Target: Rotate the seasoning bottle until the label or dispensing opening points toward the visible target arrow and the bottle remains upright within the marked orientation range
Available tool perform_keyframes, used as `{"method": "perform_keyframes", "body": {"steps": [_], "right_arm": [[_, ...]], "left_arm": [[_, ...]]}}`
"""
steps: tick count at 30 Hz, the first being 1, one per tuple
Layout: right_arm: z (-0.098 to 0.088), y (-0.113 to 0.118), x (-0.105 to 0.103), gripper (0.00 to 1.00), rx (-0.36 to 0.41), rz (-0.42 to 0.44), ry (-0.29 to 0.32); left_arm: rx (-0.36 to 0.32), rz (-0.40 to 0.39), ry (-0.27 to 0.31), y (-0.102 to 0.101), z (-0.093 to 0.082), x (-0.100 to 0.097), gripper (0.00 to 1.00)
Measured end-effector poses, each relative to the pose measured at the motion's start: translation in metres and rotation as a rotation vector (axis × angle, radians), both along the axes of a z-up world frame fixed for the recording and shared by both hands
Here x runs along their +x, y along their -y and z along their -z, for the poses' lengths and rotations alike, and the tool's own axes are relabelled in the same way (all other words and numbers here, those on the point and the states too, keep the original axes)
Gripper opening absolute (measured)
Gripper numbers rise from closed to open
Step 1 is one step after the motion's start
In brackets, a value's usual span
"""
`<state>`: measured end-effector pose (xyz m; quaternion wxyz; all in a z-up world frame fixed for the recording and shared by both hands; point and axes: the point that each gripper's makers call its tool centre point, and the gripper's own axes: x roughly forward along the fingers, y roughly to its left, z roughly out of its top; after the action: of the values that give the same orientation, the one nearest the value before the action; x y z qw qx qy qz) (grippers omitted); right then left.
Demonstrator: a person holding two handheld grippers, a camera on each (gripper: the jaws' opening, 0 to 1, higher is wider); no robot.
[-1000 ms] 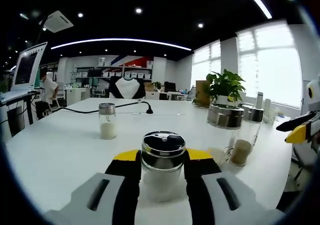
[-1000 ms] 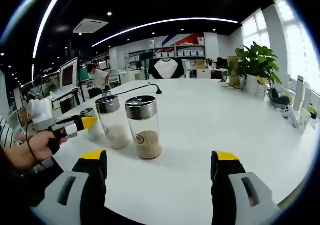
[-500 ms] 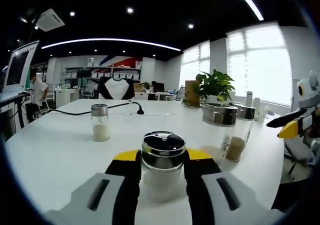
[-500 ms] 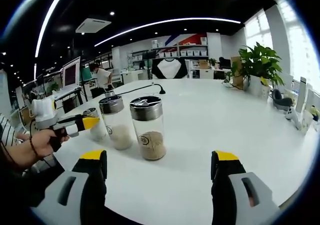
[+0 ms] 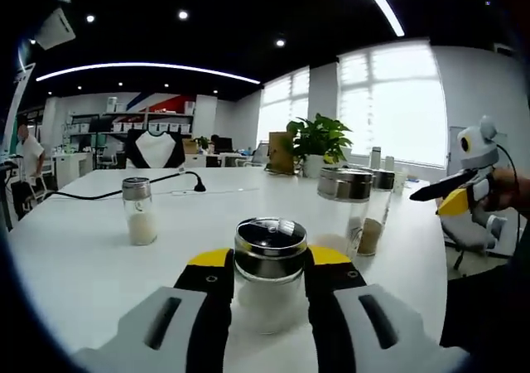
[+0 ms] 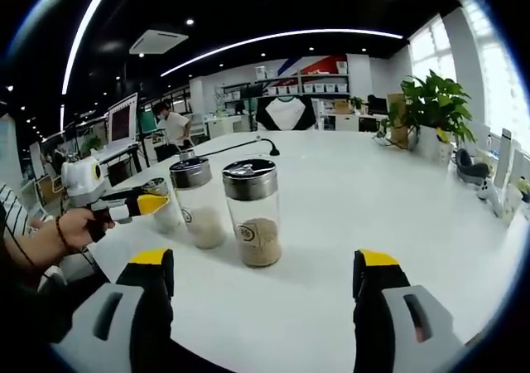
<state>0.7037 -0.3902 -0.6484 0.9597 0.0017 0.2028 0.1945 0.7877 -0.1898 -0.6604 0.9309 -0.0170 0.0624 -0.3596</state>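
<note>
seasoning bottle (image 5: 269, 278) stands upright on the white tabletop (image 5: 74, 261), clamped between my left gripper's (image 5: 269, 265) jaws. two more jars (image 6: 252, 211) stand together nearby, ahead of my right gripper (image 6: 265, 278), whose jaws are spread wide around nothing.

Clear seasoning bottle (image 5: 269, 278) with chrome lid, black yellow-tipped left tongs (image 5: 267, 265), white table (image 6: 348, 199).

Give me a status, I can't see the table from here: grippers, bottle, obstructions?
Left hand-held gripper shut on seasoning bottle, upright. Right hand-held gripper open, empty. Two jars ahead; no arrow visible.
</note>
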Motion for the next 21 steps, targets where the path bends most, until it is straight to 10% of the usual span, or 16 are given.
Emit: {"method": "perform_keyframes", "body": {"steps": [21], "right_arm": [[0.002, -0.016, 0.001, 0.99, 0.026, -0.068, -0.023]], "left_arm": [[0.05, 0.329, 0.033, 0.01, 0.003, -0.005, 0.35]]}}
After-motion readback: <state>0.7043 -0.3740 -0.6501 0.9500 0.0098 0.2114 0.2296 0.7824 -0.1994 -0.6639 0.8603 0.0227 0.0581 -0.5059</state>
